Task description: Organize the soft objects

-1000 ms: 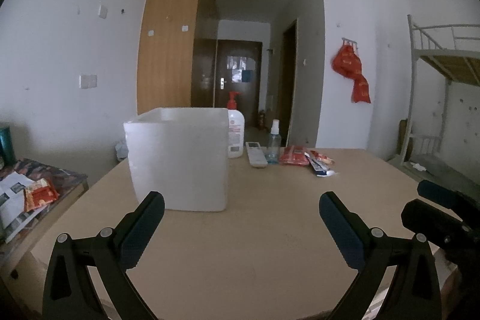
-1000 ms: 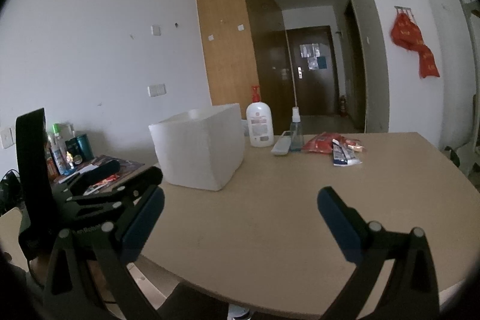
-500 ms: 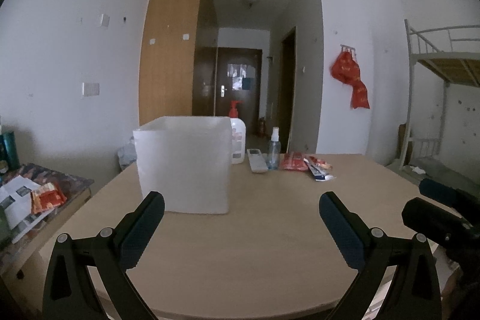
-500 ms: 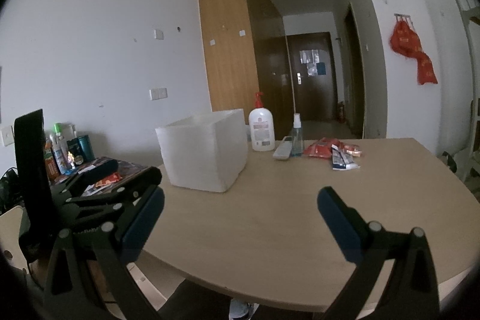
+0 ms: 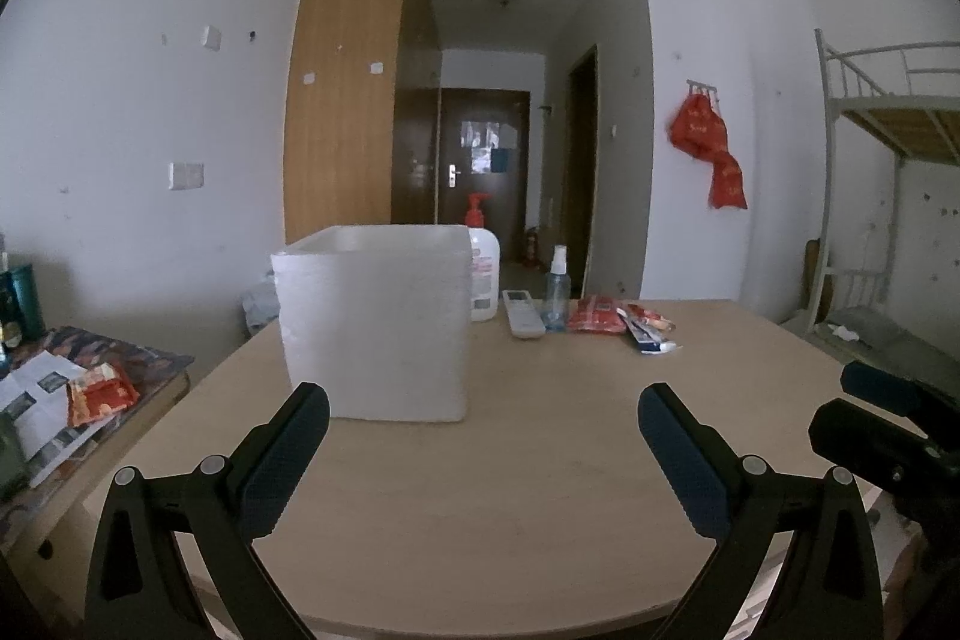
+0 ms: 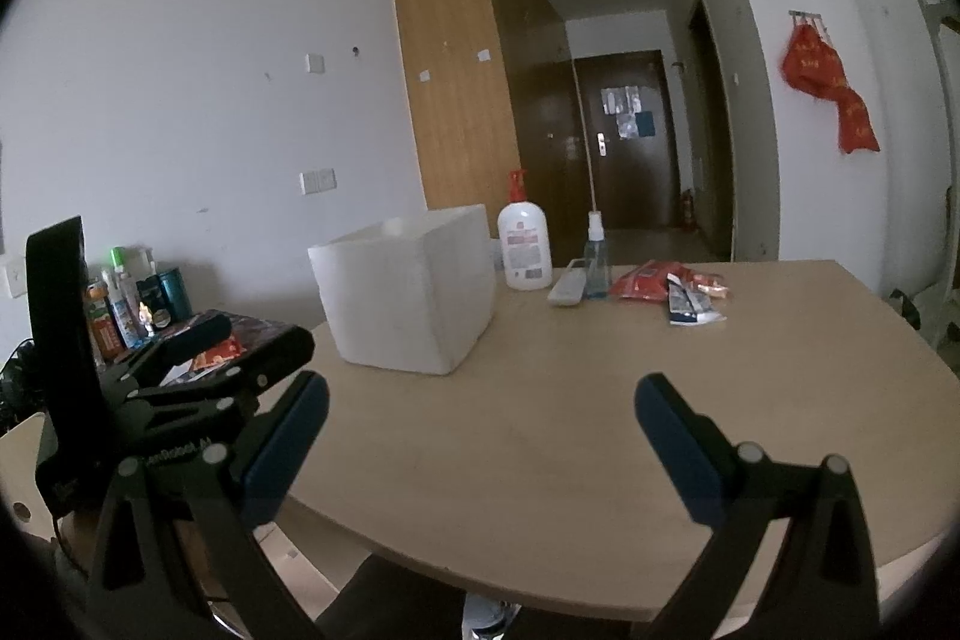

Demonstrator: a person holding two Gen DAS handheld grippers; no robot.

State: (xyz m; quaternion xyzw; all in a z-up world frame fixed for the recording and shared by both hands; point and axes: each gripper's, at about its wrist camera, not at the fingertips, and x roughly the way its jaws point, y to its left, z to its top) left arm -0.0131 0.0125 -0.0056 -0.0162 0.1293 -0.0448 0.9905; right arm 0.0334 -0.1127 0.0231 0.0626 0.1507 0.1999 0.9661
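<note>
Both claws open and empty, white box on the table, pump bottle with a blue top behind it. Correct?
One thing is off: the pump bottle has a red top, not blue, as the right wrist view shows clearly. The rest holds: the left claw and right claw are open and empty, and the white box stands on the table with the bottle behind it.

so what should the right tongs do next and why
Probably carry the right tongs forward toward the red packets at the far side of the table. Both tongs are open and empty, hovering at the near edge, the left tongs too. The soft packets lie loose beside the spray bottle, outside the white box, which seems the likely container.
</note>
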